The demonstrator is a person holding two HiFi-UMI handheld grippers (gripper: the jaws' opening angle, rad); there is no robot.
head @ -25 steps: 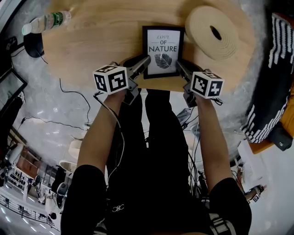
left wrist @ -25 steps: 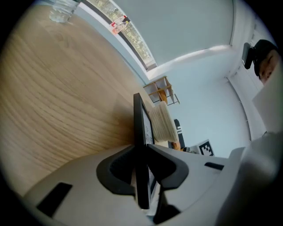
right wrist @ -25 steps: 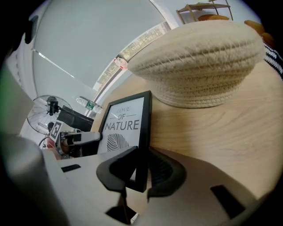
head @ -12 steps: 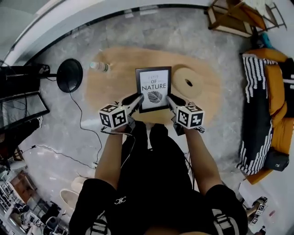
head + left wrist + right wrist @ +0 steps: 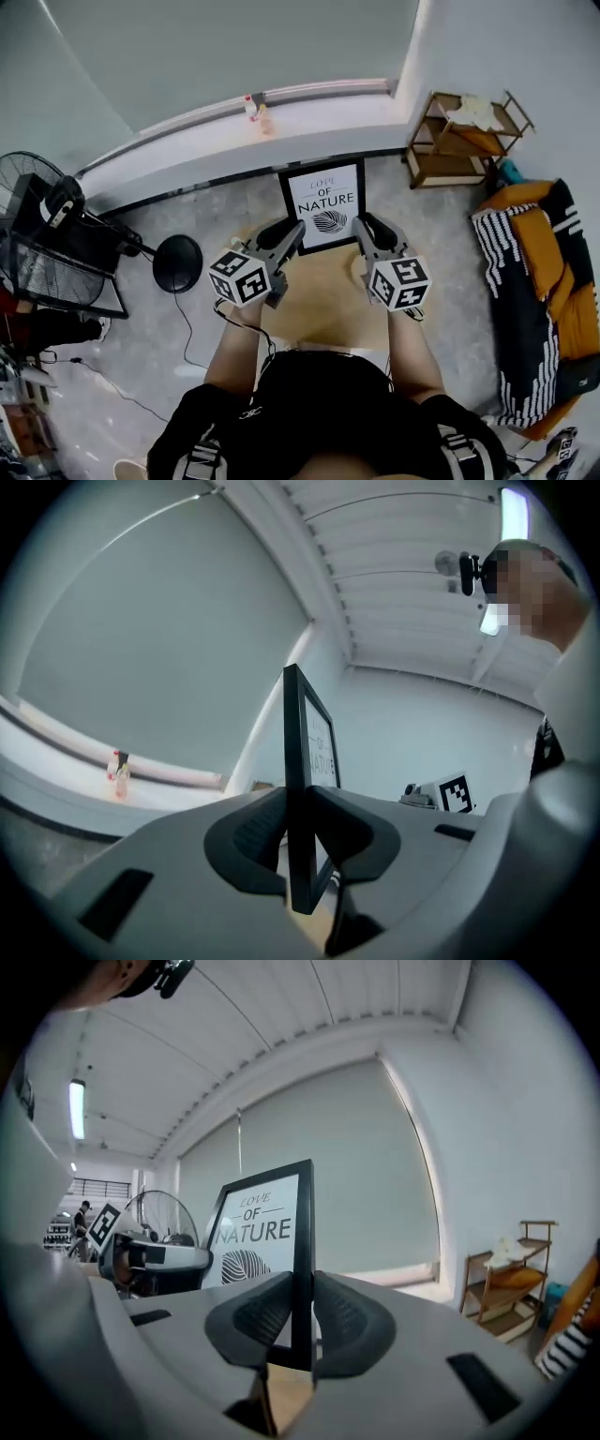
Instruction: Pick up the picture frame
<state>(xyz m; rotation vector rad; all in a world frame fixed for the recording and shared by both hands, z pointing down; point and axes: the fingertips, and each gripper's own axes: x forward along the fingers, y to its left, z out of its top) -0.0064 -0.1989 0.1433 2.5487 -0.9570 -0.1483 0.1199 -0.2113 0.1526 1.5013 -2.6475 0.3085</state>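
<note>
left gripper (image 5: 294, 231): clenched on the left side rail of the picture frame (image 5: 326, 205). in the left gripper view the two dark ribbed pads press on either face of the rail low down, near the frame's bottom corner (image 5: 300, 846). the frame is seen edge-on there and rises upright out of the jaws.

right gripper (image 5: 359, 228): clenched on the right side rail of the same frame, also near the bottom corner. in the right gripper view its pads meet the black rail from front and back (image 5: 300, 1321). the printed face, "love of nature" with a leaf drawing (image 5: 255, 1232), stretches off to the left of the jaws.

position of frame: between the two grippers, one at each lower side. it stands upright with the print facing the person and is carried by these two grips alone. in the head view it lies just ahead of the marker cubes, left (image 5: 241, 277) and right (image 5: 400, 283).

surroundings, head view:
- wooden table (image 5: 319, 305) shows under the grippers and forearms.
- black fan (image 5: 37, 220) stands at far left, with a round black base (image 5: 178, 263) near it on the grey floor.
- two small bottles (image 5: 255, 110) stand on the window ledge.
- a wooden shelf (image 5: 464, 141) is at upper right.
- a seat with orange cushions and a striped cover (image 5: 530, 272) is at right.
</note>
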